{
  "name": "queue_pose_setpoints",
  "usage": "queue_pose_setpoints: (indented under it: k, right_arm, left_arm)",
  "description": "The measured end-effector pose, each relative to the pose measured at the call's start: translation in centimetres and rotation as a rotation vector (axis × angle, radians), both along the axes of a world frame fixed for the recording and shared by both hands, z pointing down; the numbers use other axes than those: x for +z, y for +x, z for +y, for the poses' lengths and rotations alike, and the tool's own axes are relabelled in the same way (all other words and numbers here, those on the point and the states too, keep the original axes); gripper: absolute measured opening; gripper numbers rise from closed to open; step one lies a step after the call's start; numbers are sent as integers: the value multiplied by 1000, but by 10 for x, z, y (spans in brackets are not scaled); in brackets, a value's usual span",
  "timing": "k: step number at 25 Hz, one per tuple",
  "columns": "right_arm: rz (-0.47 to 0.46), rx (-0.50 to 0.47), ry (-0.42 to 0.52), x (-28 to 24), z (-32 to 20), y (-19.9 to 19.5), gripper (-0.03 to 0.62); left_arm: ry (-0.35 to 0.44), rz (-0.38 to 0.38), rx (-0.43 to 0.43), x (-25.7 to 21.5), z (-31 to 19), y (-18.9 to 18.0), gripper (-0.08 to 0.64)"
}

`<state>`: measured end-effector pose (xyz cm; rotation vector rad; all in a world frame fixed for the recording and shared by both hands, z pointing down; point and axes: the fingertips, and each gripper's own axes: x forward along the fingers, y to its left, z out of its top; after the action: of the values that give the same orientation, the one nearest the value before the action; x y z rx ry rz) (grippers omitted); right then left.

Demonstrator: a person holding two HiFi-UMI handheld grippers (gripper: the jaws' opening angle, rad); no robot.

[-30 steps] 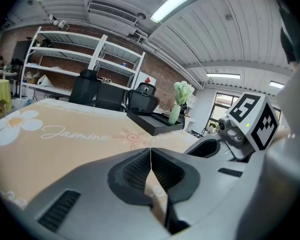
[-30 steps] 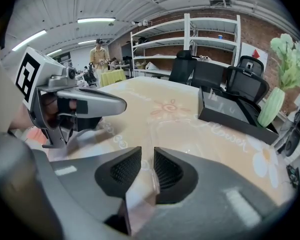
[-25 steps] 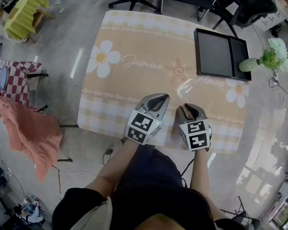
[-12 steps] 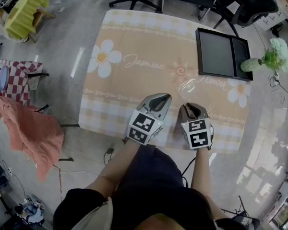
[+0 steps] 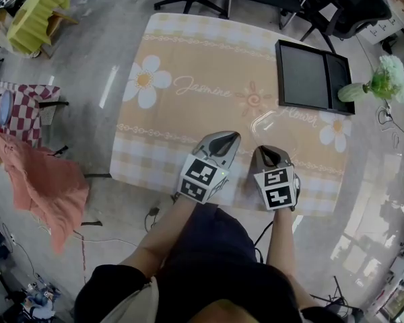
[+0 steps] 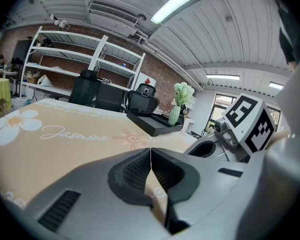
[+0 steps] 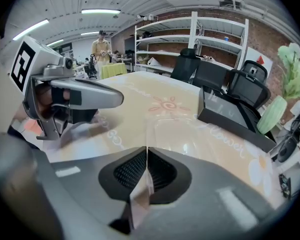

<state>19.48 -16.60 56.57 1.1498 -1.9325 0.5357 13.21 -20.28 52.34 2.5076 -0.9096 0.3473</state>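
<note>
The black tray (image 5: 303,76) sits at the far right corner of the counter (image 5: 188,120), which is covered by a tan cloth printed with flowers. Just past the tray's right end, a pale green vase (image 5: 353,91) of flowers lies over the counter's edge. On the near side of the tray, close to its left corner, a clear plastic sheet (image 5: 266,122) lies flat on the cloth. The right claw (image 7: 147,151) is further from the tray than the sheet, at the counter's near edge, and points toward both. It is pressed together, and the sheet's near edge comes right up to its tip. Whether that edge is nipped cannot be told. The left claw (image 6: 150,151) hangs just beside the right one, on the side away from the tray. It too is pressed together, with nothing between its ribbed pads, and it is clear of the sheet.
</note>
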Motion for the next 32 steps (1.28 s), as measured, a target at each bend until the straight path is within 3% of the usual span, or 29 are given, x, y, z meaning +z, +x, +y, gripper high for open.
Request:
queue_pose_setpoints:
  k: [18, 32]
  right_arm:
    - [-51, 31, 16, -6, 1, 0, 12]
    - [-98, 154, 118, -42, 13, 3, 12]
  left_arm:
    - [-13, 8, 2, -3, -1, -1, 9]
    - [43, 5, 73, -28, 18, -2, 9]
